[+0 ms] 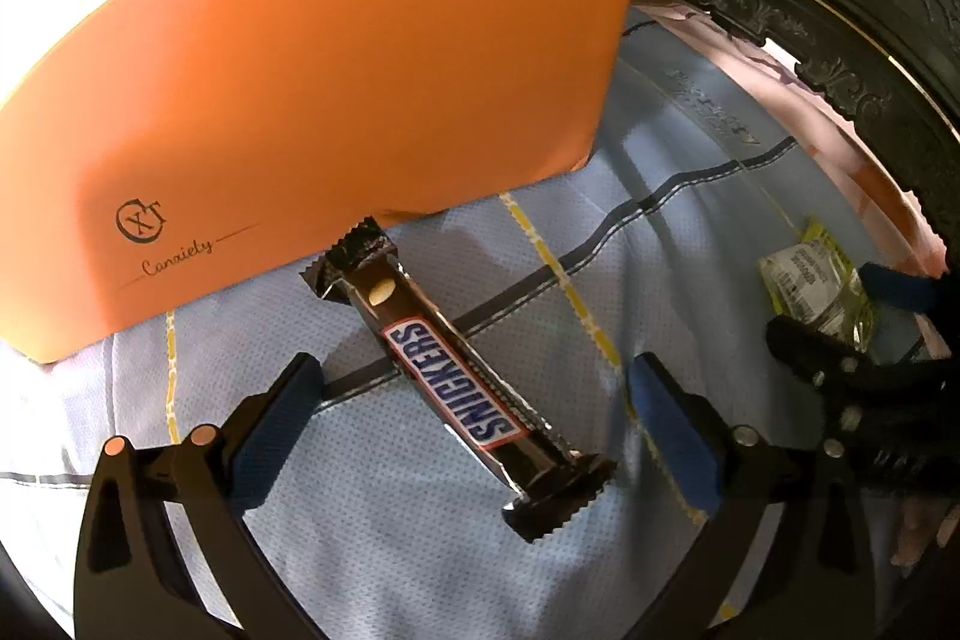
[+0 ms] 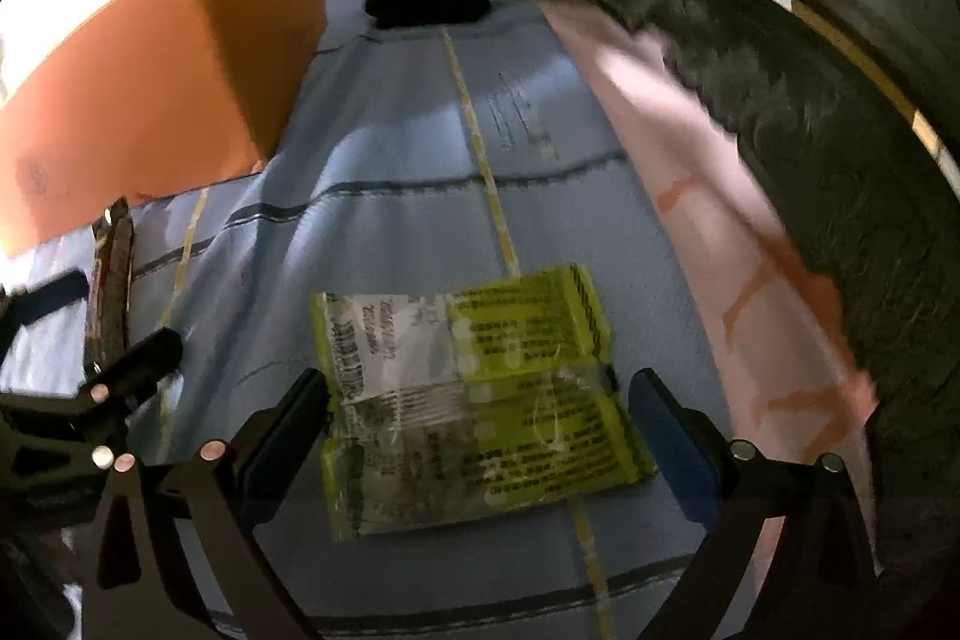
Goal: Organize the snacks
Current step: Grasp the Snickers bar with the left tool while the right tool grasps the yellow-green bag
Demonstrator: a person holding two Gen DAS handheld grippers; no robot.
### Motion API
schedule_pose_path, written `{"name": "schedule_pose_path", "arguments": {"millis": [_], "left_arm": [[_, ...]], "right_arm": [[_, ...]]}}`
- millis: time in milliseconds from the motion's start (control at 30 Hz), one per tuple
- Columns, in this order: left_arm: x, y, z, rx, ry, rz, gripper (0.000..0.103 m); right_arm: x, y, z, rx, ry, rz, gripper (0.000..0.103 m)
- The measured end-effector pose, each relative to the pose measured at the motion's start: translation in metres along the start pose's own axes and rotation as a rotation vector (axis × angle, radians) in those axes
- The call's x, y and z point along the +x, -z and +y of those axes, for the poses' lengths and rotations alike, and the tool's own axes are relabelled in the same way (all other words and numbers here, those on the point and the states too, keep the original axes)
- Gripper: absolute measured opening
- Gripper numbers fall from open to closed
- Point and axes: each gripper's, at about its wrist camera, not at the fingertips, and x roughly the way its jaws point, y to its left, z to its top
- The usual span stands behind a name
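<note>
Both grippers hang spread wide over a pale blue cloth [image 1: 420,550], gripping nothing. Behind stands an orange box [image 1: 336,70]. Between the right gripper's [image 2: 480,436] pads lies a yellow-green snack packet [image 2: 474,400], flat, print side up. Inside the left gripper [image 1: 474,430], a brown Snickers bar [image 1: 456,376] lies diagonally, its far end touching the box's lower edge.

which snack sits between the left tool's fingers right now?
The Snickers bar, brown wrapper, lying diagonally on the blue cloth between the open left tool. The yellow-green packet lies under the right tool instead.
</note>
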Motion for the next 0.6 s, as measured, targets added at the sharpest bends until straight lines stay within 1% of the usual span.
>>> {"name": "schedule_pose_path", "arguments": {"millis": [33, 67, 100, 133, 167, 200, 233, 300, 333, 400, 433, 467, 500, 533, 600], "left_arm": [[-0.001, 0.000, 0.001, 0.009, 0.010, 0.004, 0.099], [0.000, -0.001, 0.000, 0.013, 0.018, 0.002, 0.099], [-0.001, 0.000, 0.004, 0.013, 0.023, -0.007, 0.092], [-0.006, 0.002, 0.008, 0.001, 0.023, -0.031, 0.075], [-0.008, 0.002, 0.012, -0.006, 0.027, -0.043, 0.067], [-0.011, 0.003, 0.016, -0.020, 0.032, -0.051, 0.053], [-0.013, 0.003, 0.024, -0.043, 0.048, -0.059, 0.046], [-0.014, 0.005, 0.036, -0.078, 0.094, -0.067, 0.041], [-0.015, 0.007, 0.044, -0.106, 0.137, -0.073, 0.041], [-0.017, 0.010, 0.054, -0.148, 0.188, -0.076, 0.041], [-0.017, 0.008, 0.054, -0.146, 0.194, -0.071, 0.054], [-0.016, 0.006, 0.051, -0.128, 0.190, -0.063, 0.068], [-0.016, 0.003, 0.047, -0.107, 0.164, -0.054, 0.099], [-0.016, 0.001, 0.039, -0.079, 0.103, -0.056, 0.099], [-0.008, -0.003, 0.030, -0.048, 0.030, -0.008, 0.099]], "right_arm": [[0.000, -0.001, 0.001, -0.009, 0.005, 0.010, 0.100], [-0.001, -0.001, 0.003, -0.020, 0.006, 0.014, 0.097], [-0.002, -0.001, 0.005, -0.041, 0.000, 0.012, 0.095], [-0.003, -0.001, 0.008, -0.065, 0.002, 0.003, 0.091], [-0.004, -0.002, 0.014, -0.101, 0.011, -0.012, 0.086], [-0.006, -0.001, 0.019, -0.130, 0.032, -0.027, 0.084], [-0.007, 0.000, 0.021, -0.128, 0.036, -0.031, 0.083], [-0.007, 0.001, 0.018, -0.100, 0.026, -0.037, 0.083], [-0.008, 0.002, 0.019, -0.102, 0.028, -0.041, 0.083], [-0.008, 0.002, 0.019, -0.100, 0.027, -0.045, 0.083], [-0.008, 0.002, 0.019, -0.098, 0.027, -0.046, 0.084], [-0.007, 0.002, 0.018, -0.091, 0.028, -0.047, 0.085], [-0.007, 0.003, 0.018, -0.087, 0.029, -0.046, 0.086], [-0.007, 0.003, 0.017, -0.082, 0.030, -0.045, 0.087], [-0.007, 0.004, 0.016, -0.074, 0.030, -0.042, 0.087]]}}
